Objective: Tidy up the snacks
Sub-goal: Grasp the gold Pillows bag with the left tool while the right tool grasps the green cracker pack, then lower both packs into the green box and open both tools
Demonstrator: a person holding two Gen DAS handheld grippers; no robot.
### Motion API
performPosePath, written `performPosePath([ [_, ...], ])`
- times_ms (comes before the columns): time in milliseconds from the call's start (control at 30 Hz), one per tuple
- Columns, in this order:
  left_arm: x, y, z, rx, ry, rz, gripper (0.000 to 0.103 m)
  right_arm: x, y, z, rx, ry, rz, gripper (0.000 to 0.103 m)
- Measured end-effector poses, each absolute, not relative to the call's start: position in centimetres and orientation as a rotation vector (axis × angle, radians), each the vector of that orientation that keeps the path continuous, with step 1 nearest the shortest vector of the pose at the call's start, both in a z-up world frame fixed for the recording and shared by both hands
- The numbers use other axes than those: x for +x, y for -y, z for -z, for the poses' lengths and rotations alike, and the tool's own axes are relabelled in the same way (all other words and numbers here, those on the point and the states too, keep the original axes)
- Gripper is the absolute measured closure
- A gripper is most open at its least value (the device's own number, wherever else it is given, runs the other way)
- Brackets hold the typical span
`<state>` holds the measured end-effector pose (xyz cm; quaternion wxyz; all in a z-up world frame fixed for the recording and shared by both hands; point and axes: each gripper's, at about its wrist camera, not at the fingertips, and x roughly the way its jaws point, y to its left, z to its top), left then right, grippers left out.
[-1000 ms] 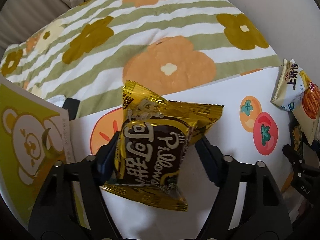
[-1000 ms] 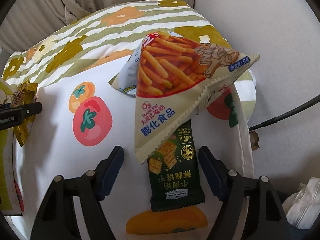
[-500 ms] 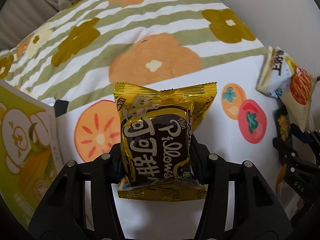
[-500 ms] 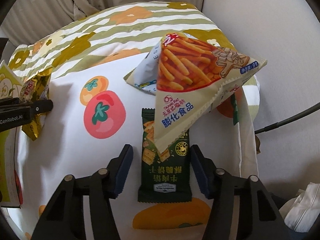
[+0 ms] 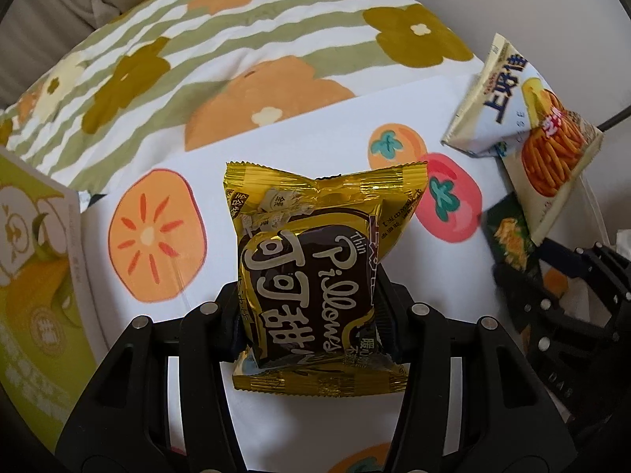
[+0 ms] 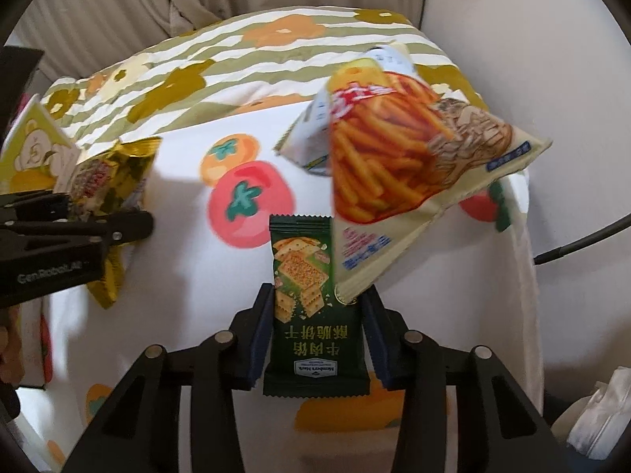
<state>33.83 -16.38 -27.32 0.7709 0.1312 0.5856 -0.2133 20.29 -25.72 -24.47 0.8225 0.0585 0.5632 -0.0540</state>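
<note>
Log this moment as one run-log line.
left gripper: shut on gold snack pack | right gripper: shut on green cracker pack | fries bag: overlapping cracker pack

White cloth (image 5: pixel 299 134) printed with persimmons and tomatoes, spread flat. Beyond its far edge, green-and-white striped bedding (image 5: pixel 221 39) with orange and olive flowers. At the cloth's left edge, yellow-green box (image 5: pixel 35 260) with a bear drawing. Beige curtain (image 6: pixel 165 4) behind. Black cable (image 6: pixel 583 236) right.
</note>
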Motion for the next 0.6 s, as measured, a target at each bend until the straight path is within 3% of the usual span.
performPosePath([
  [333,30.7,15.4,25.3,0.263,-1.233,0.454,0.056,18.2,23.6,23.0,0.120,-1.162,0.053,0.064],
  [600,27.6,13.8,20.4,0.208,-1.141,0.430,0.056,16.1,21.4,19.3,0.070,-1.081,-0.012,0.064],
])
